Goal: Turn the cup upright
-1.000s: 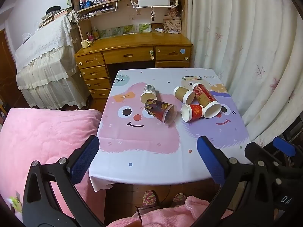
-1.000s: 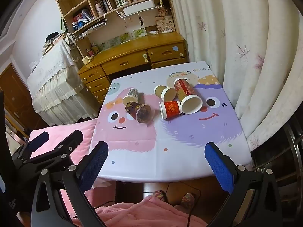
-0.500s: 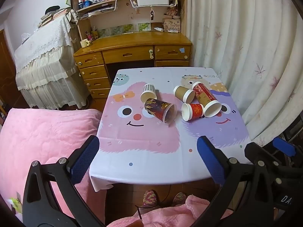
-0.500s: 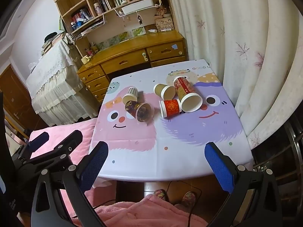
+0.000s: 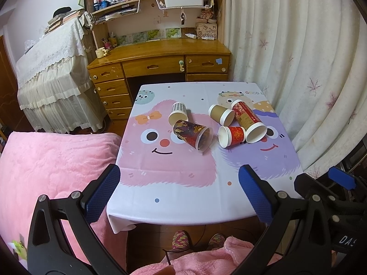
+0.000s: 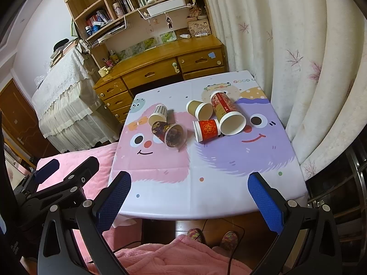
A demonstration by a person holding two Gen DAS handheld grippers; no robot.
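Several paper cups lie on their sides on the cartoon tablecloth [image 5: 179, 183]: a checked cup [image 5: 178, 113], a dark patterned cup [image 5: 192, 134], a brown cup [image 5: 221, 114], a small red cup [image 5: 231, 136] and a tall red cup [image 5: 249, 120]. They also show in the right wrist view: checked [image 6: 157, 115], dark [image 6: 168, 132], brown [image 6: 199, 109], small red [image 6: 206, 129], tall red [image 6: 227, 112]. My left gripper [image 5: 177, 193] is open and empty above the table's near edge. My right gripper [image 6: 189, 198] is open and empty, also short of the cups.
A wooden desk [image 5: 160, 61] with shelves stands behind the table. A white curtain [image 5: 298, 57] hangs at the right. A pink blanket [image 5: 52, 160] lies at the left. Slippered feet [image 5: 181, 239] are under the table's near edge.
Both grippers have shifted very slightly; the table and cups sit marginally lower and closer in the views. Both stay open and empty.
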